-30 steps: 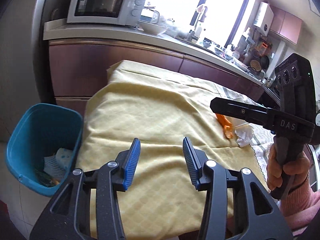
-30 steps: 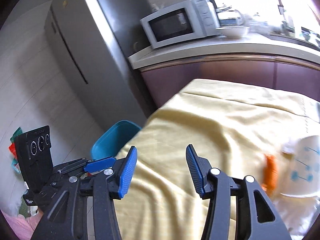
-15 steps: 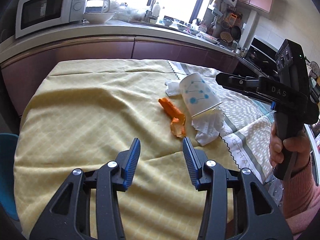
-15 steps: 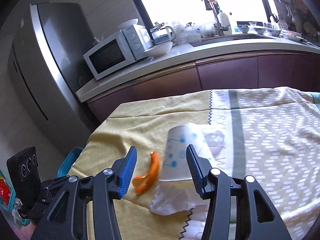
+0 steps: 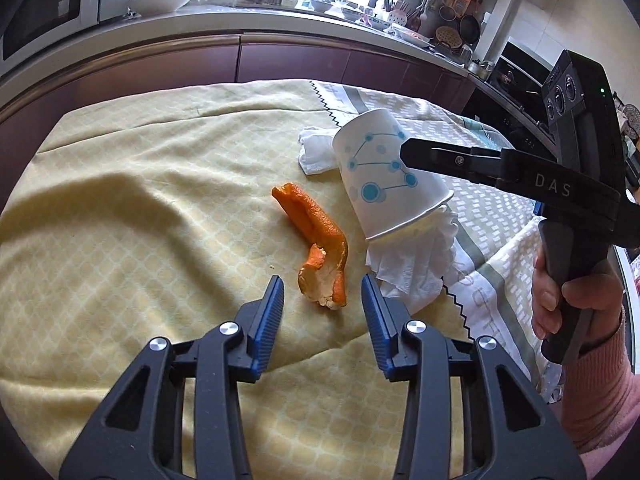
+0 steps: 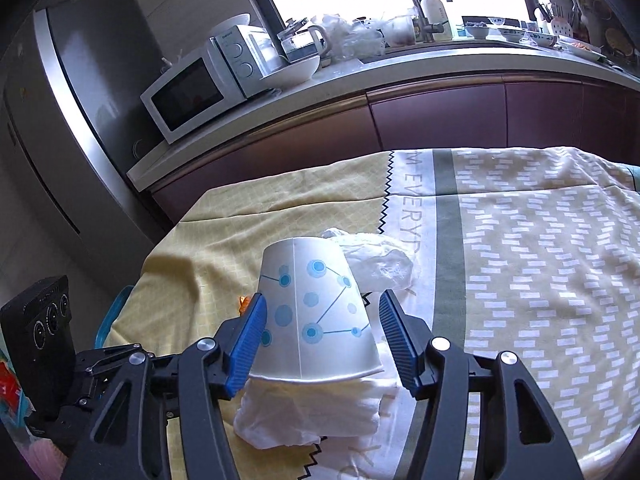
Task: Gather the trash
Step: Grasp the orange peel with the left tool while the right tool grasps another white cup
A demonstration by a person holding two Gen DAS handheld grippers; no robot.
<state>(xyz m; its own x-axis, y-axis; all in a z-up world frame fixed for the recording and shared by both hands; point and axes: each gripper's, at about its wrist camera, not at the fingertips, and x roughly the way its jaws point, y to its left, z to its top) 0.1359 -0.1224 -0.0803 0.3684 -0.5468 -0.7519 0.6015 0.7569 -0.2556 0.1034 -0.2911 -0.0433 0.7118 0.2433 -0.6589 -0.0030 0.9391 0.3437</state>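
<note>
A curled orange peel (image 5: 316, 240) lies on the yellow tablecloth (image 5: 140, 208). Its near end sits between the tips of my left gripper (image 5: 322, 292), whose jaws are closing but do not press on it. A white paper cup (image 6: 316, 312) with blue dots lies tipped over on a crumpled tissue (image 6: 312, 412), and a second tissue (image 6: 380, 260) lies behind it. My right gripper (image 6: 322, 304) straddles the cup with its jaws opening. The left pad is at the cup's side and the right pad stands clear of it. In the left wrist view the cup (image 5: 384, 176) sits under the right gripper's finger (image 5: 440, 156).
A person's hand (image 5: 568, 300) in a pink sleeve holds the right gripper. The rim of a blue bin (image 6: 116, 312) shows past the table's left edge. Behind the table run dark cabinets and a counter with a microwave (image 6: 188, 92); a grey fridge (image 6: 80, 92) stands at the left.
Both views have swung from the bin side of the table to the trash. My left gripper has come up to the peel and narrowed. My right gripper now straddles the cup, jaws wider.
</note>
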